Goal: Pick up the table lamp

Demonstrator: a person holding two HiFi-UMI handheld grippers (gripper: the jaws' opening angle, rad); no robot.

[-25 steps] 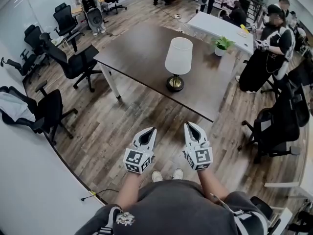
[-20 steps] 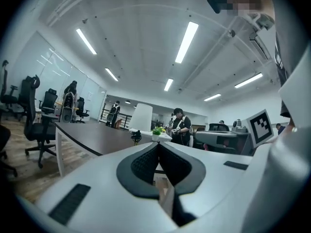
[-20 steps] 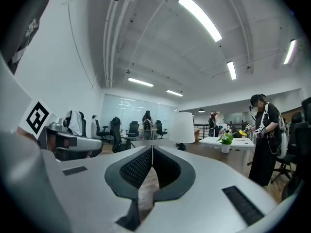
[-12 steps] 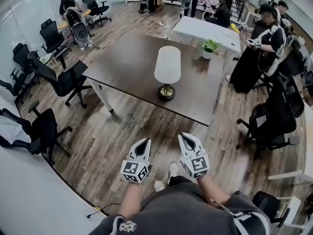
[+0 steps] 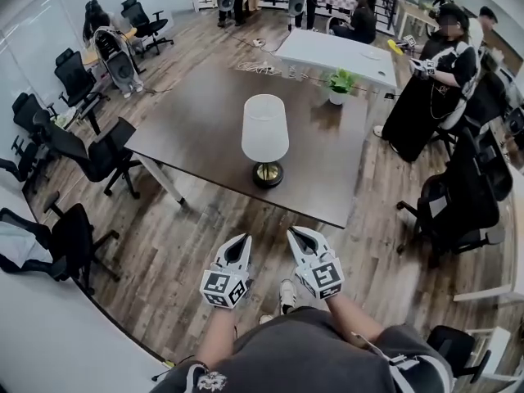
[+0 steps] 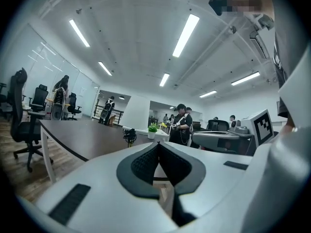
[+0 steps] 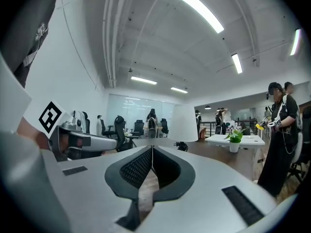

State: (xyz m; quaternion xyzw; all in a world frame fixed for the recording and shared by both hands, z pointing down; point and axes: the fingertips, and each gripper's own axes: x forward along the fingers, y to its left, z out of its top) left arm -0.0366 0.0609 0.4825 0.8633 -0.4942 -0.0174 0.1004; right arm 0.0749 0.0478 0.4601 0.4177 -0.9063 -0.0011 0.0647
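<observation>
The table lamp [image 5: 265, 140], with a white drum shade on a brass stem and a round dark base, stands upright on the dark brown rectangular table [image 5: 201, 113], toward its near edge and roughly midway along it. Nothing touches the lamp. Beyond it, toward the table's far right corner, stands a small green plant in a white pot [image 5: 339, 83].

The white-and-grey left tongs [image 5: 243, 238] and the matching right tongs [image 5: 292, 232] are held side by side over the brown wood-plank floor [image 5: 184, 236], short of the table's near edge and well apart from the lamp, both pointing toward it. Each pair is clenched with its dark ribbed pads pressed together, and nothing sits between them, as both gripper views show. A marker cube rides on the back of each.

Black wheeled office chairs [image 5: 90, 150] stand off the table's left side. A person in black clothing [image 5: 426, 80] stands off its right side, next to a white table [image 5: 332, 51] farther back.
</observation>
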